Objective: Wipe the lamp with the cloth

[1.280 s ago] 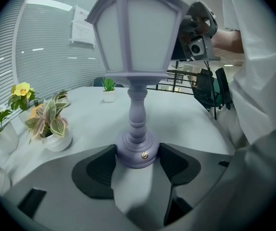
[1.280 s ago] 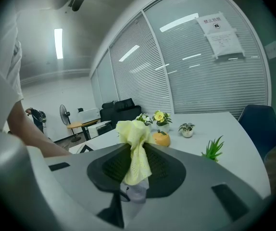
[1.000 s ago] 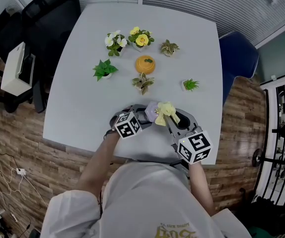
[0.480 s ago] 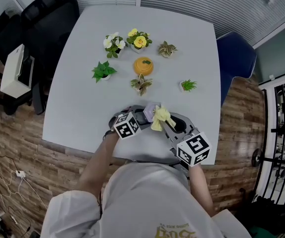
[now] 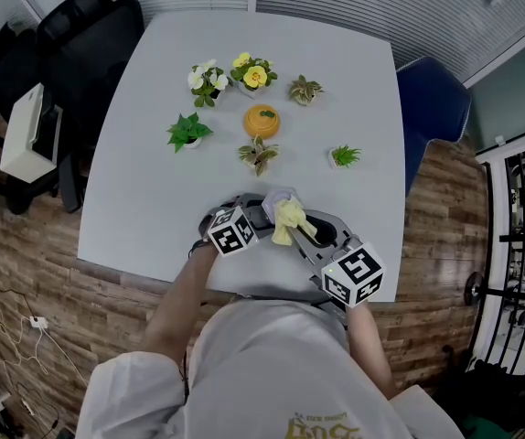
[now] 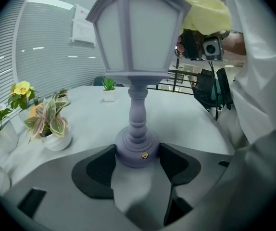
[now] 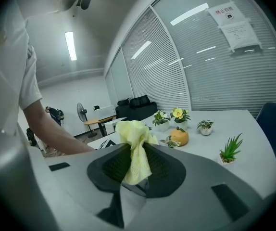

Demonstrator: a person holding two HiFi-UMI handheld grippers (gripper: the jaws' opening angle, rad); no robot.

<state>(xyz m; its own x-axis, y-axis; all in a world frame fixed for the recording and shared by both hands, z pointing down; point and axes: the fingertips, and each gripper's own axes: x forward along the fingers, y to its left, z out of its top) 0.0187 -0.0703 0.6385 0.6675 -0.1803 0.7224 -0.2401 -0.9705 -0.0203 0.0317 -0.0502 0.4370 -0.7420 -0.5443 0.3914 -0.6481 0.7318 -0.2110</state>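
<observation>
**A:** Head view first. Where is the lamp?

**B:** The lamp (image 5: 278,198) stands on the surface (image 5: 153,190), close to the near edge and just in front of the person. The left gripper (image 5: 255,214) meets it from the left and the right gripper (image 5: 305,235) from the right. The yellow cloth (image 5: 286,219) lies against the lamp's top.

**A:** What room is there around it?

**B:** Bare surface runs along the near edge on both sides of the grippers. A striped-leaf plant (image 5: 259,153) is the nearest neighbour, apart from the lamp. An orange pot (image 5: 262,119) and the flowering plants (image 5: 254,73) stand farther in. A blue chair (image 5: 438,108) sits beside the right edge and a black chair (image 5: 84,39) off the far left corner.

**A:** And the left gripper view?

**B:** Its jaws are clamped on the lamp's round base, one on each side and touching it. The lamp is upright, its shade rises overhead, and the cloth is pressed on the shade's upper right. The striped-leaf plant stands off to the left. To the right of the stem the surface is bare out to its edge.

**A:** And the right gripper view?

**B:** Those jaws are closed on the cloth, which bunches above them and hangs down between them. Beyond it, the orange pot and the flowers are well apart from the jaws. A small spiky plant (image 7: 230,150) stands alone toward the right edge.
</observation>
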